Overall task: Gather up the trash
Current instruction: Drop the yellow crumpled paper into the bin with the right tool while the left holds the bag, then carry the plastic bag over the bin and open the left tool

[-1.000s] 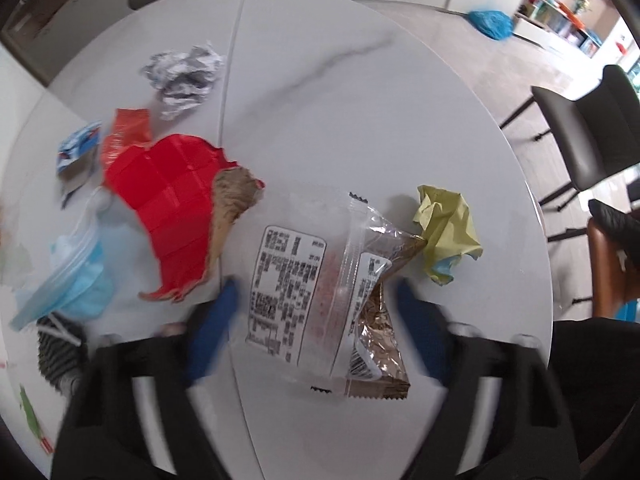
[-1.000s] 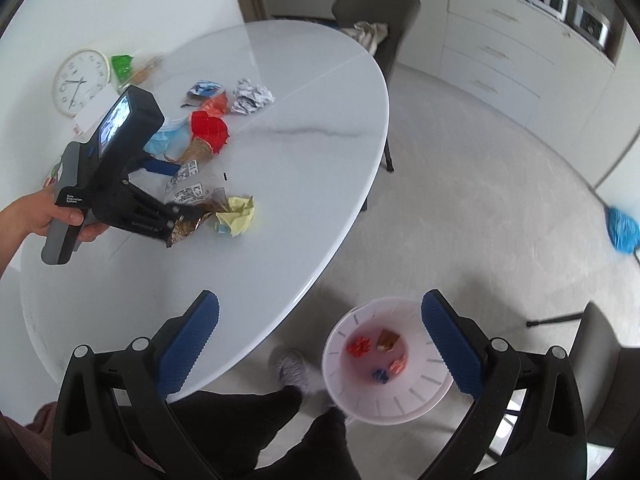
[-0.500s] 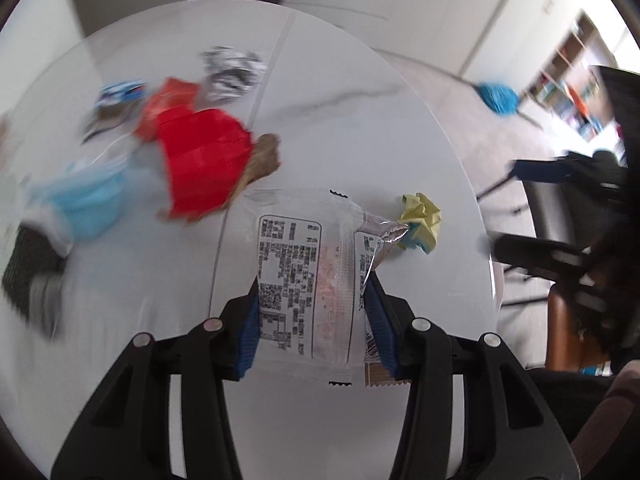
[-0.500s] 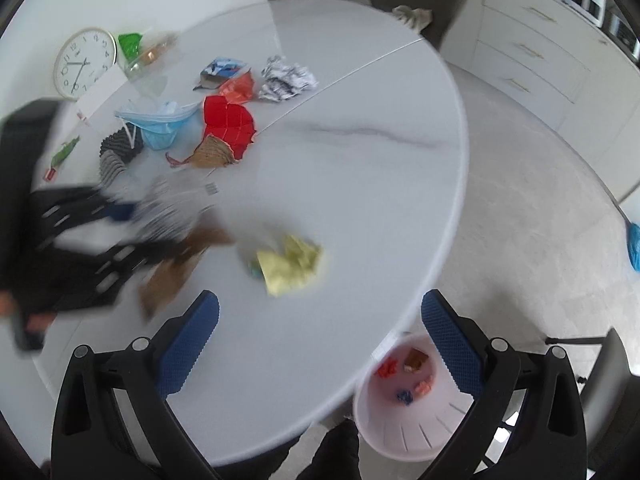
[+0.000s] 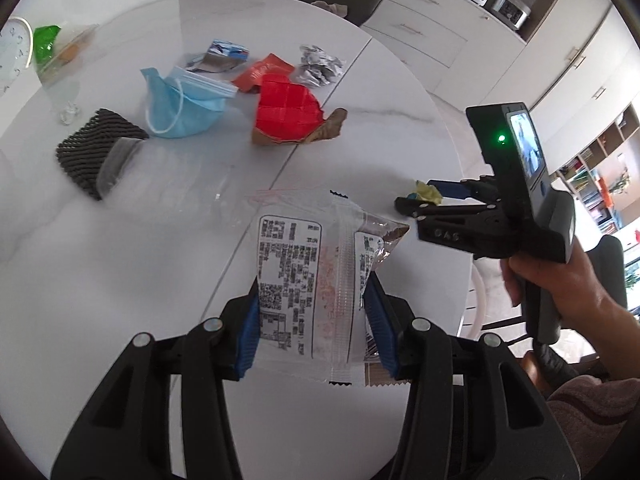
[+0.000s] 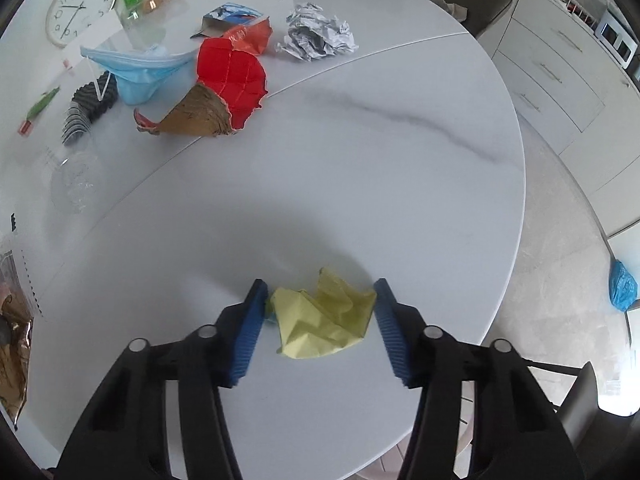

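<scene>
The left gripper [image 5: 314,320] has its blue fingers [image 5: 248,332] narrowed onto a clear snack wrapper [image 5: 308,280] printed with black text; both pads press its sides, and the wrapper sticks out ahead of the fingertips, lifted off the white bench [image 5: 160,240]. A brown foil wrapper [image 5: 384,240] is bunched against its right side, by the right finger.

The right gripper [image 6: 320,320] points steeply down at the bench, and its jaws have just been closing. A crumpled yellow paper [image 6: 320,320] lies between its fingers [image 6: 250,328], its edges touching both pads, and rests on the bench. In the left wrist view this gripper [image 5: 416,200] shows at the bench edge, held by a hand [image 5: 568,280].

Far ahead of both pairs of fingers, the other trash lies in a group: a red wrapper [image 6: 230,76], a blue face mask [image 6: 132,72], a crumpled silver foil [image 6: 316,36] and a black ribbed piece [image 5: 96,152].
</scene>
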